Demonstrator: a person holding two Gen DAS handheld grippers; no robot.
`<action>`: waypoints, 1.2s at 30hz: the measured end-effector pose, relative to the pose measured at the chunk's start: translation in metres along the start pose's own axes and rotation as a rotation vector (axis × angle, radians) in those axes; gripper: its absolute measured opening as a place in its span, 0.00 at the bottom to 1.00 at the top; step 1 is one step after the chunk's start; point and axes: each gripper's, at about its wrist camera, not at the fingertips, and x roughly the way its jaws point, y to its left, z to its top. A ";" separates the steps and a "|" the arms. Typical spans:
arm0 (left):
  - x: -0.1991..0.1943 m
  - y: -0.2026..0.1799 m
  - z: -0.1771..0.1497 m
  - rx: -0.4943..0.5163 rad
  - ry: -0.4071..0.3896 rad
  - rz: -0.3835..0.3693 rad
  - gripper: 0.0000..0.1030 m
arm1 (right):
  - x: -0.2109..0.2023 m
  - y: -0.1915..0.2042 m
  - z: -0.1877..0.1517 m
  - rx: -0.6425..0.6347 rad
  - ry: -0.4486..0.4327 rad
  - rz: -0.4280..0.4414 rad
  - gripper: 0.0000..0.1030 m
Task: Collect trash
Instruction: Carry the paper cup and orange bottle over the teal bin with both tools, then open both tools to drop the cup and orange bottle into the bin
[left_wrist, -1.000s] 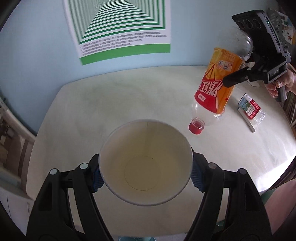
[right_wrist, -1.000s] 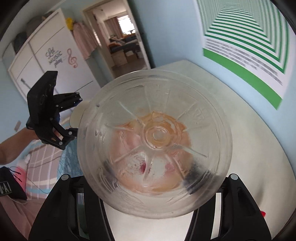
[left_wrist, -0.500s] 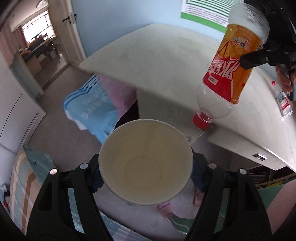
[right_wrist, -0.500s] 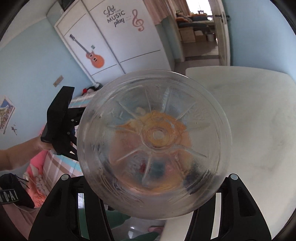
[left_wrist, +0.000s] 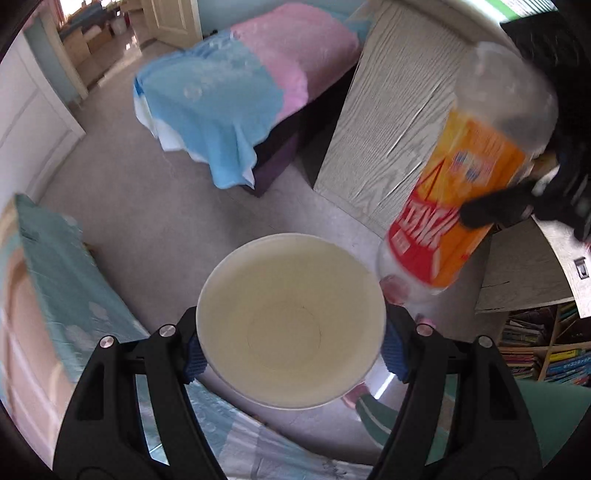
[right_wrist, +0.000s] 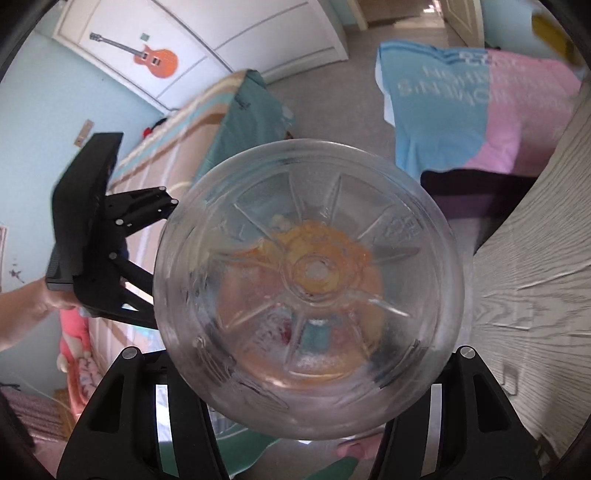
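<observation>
My left gripper (left_wrist: 291, 350) is shut on an empty white paper cup (left_wrist: 291, 332), its mouth facing the camera, held in the air above the floor. My right gripper (right_wrist: 308, 369) is shut on a clear plastic bottle with an orange and red label (left_wrist: 454, 221); its round base (right_wrist: 308, 288) fills the right wrist view. In the left wrist view the bottle hangs cap down just right of the cup, held by the right gripper (left_wrist: 517, 206). The left gripper also shows in the right wrist view (right_wrist: 110, 240), left of the bottle.
The grey wooden table's side panel (left_wrist: 399, 110) stands behind the bottle. A seat draped in blue and pink cloth (left_wrist: 236, 85) sits on the grey floor. A bed with teal cover (left_wrist: 55, 295) lies at left. Bookshelves (left_wrist: 543, 354) are at lower right.
Both grippers have swung away from the table top and down toward the floor, carrying the cup and the bottle. The bottle has come closer to the cup's right rim.
</observation>
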 end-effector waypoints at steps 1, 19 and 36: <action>0.016 0.004 -0.003 -0.003 0.010 -0.005 0.69 | 0.018 -0.011 -0.004 0.016 0.017 0.000 0.55; 0.206 0.015 -0.066 -0.032 0.245 -0.021 0.83 | 0.220 -0.079 -0.045 0.142 0.182 -0.071 0.65; 0.141 0.008 -0.061 -0.068 0.215 -0.035 0.93 | 0.132 -0.081 -0.055 0.202 0.076 -0.027 0.73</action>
